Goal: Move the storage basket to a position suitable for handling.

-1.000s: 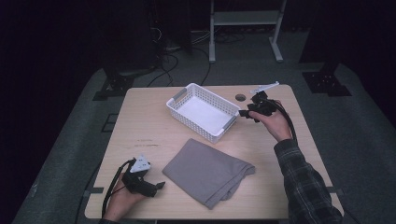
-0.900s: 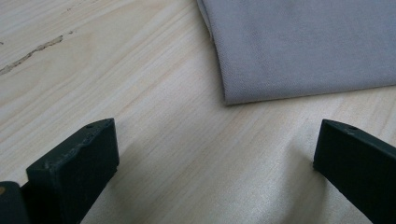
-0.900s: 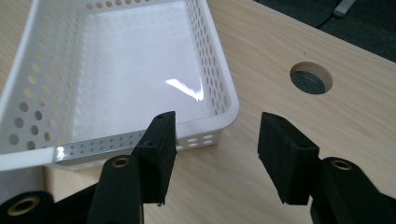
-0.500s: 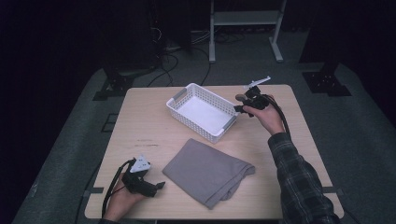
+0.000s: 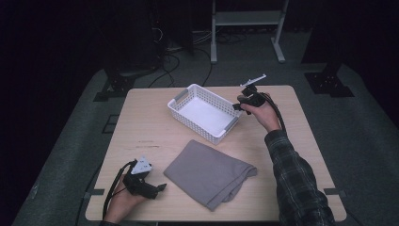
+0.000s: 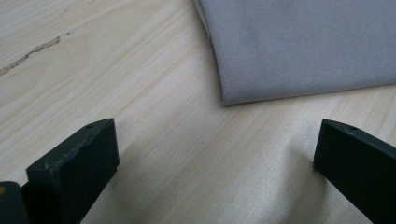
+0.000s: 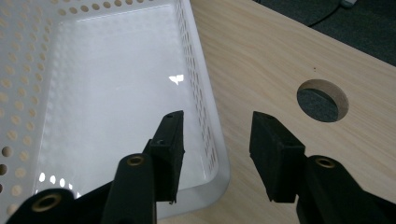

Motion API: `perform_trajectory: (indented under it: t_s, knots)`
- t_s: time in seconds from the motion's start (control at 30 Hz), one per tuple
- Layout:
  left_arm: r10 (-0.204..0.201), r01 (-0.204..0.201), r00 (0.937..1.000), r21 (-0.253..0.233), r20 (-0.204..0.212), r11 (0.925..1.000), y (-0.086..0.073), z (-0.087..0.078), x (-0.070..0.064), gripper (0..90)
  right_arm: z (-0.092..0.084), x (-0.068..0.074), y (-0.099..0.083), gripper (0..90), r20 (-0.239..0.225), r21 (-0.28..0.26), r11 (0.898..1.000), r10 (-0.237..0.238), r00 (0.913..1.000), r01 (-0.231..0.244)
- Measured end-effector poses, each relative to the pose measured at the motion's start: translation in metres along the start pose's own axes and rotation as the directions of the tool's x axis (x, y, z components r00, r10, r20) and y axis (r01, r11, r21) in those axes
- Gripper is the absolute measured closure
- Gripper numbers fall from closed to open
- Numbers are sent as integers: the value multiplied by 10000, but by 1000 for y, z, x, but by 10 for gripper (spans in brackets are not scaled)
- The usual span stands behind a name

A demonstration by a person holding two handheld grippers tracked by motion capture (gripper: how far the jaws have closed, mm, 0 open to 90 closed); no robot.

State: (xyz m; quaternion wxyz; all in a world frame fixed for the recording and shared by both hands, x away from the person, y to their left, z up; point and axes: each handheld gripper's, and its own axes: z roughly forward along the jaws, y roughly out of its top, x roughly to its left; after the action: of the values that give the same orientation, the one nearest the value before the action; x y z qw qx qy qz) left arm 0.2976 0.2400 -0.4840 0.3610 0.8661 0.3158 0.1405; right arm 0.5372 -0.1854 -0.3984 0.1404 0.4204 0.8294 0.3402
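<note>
The right gripper (image 7: 215,154) is straddling the basket (image 7: 116,88): one jaw is hanging inside, the other outside over the table (image 7: 280,60), with the near corner of the white wall standing in the gap between them. The jaws have just been closing, yet the pads are not pressing on the wall, so nothing is being grasped. In the high view this gripper (image 5: 242,104) is sitting at the basket's (image 5: 205,112) right-hand corner, the right hand (image 5: 261,112) reaching in from a plaid sleeve (image 5: 296,183). A round hole (image 7: 323,100) in the tabletop is lying just beyond the outer jaw.

The left gripper (image 6: 215,172) is standing released, jaws wide apart over bare wood, holding nothing. The grey cloth (image 6: 299,42) is lying just ahead of it, not touching. In the high view the left gripper (image 5: 157,188) is resting near the table's (image 5: 141,117) front left, beside the folded cloth (image 5: 211,172), which is lying in front of the basket.
</note>
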Motion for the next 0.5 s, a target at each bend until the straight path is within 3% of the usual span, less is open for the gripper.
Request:
perform_trajectory:
  t_s: [0.5]
  knots:
    - [4, -4, 10000, 5, 1, 10000, 0, 0, 0, 0, 10, -6, -5, 785, -61, 430, 9989, 178, 9998, -176]
